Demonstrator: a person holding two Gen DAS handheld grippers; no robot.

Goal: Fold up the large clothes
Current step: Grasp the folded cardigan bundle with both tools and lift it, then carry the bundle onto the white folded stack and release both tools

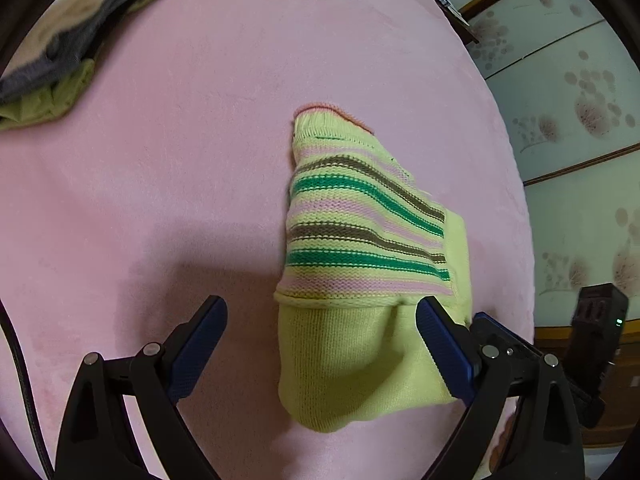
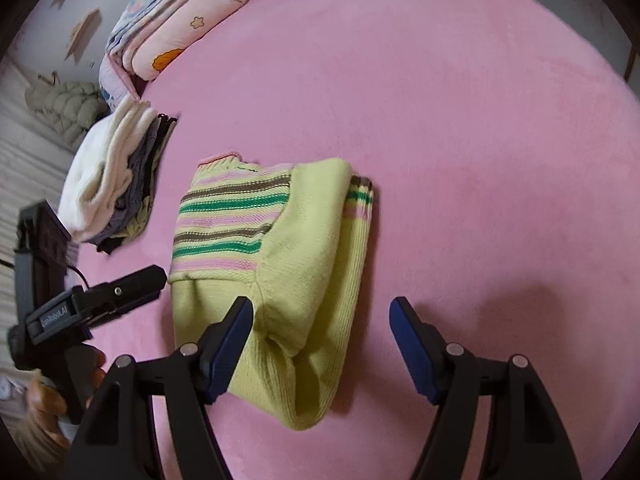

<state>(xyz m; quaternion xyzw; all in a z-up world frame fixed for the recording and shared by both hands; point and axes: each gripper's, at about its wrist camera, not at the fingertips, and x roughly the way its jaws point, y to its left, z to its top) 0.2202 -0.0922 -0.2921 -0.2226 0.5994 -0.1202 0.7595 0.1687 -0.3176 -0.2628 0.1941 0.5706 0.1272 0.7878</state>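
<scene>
Left wrist view. The left gripper point(image 1: 320, 344) pointed steeply down at a pink bed point(image 1: 180, 168), its jaws apart and clamped on nothing. The sweater point(image 1: 360, 240), lime knit with green, brown and pink stripes, lay folded into a compact bundle on the bed. Its plain near end sat between the blue pads point(image 1: 444, 348), though no pad visibly pressed on it. The right-side pad stood just at the bundle's edge. A stack point(image 1: 52, 60) of folded clothes lay well apart at the upper left, probably where finished pieces were collected. Patterned panels point(image 1: 580, 120) showed beyond the bed's edge.

Right wrist view. The right gripper point(image 2: 320, 344) likewise pointed down with jaws apart and empty. One of its fingers point(image 2: 228, 344) overlapped the sweater's point(image 2: 280, 240) near end in the picture; whether it touched could not be told. The other finger stood over bare bed point(image 2: 480, 140). The left gripper point(image 2: 132, 284) appeared at the left edge, just beside the sweater's near corner, held by a hand point(image 2: 44, 404). The stack point(image 2: 108, 184) lay near the sweater's left side, and bedding point(image 2: 172, 28) was piled at the far edge.

Judgement: with both grippers open at the bundle's near end, the likely step was to take that end for a last fold or to carry the bundle to the stack. The thick knit would probably need a deep bite to stay folded.
</scene>
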